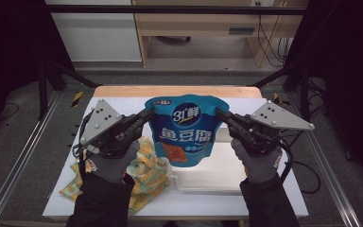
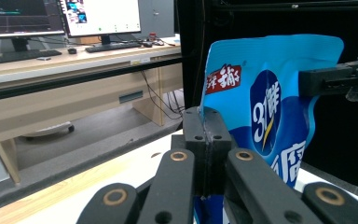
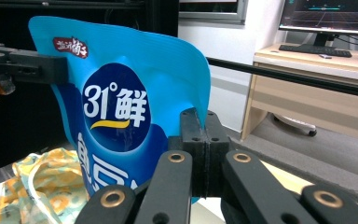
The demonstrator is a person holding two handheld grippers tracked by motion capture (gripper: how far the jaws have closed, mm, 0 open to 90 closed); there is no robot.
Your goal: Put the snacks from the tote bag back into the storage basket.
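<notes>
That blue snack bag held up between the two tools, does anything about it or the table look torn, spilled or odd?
Nothing looks damaged or spilled. The glossy blue snack pouch looks whole, each side edge pinched by a tool. Only the crumpled yellow patterned cloth lies untidily beside the white tray.

Yellow patterned cloth [image 1: 146, 172], white tray [image 1: 217, 175], white table [image 1: 118, 106], perhaps two monitors [image 2: 100, 16] behind.
</notes>
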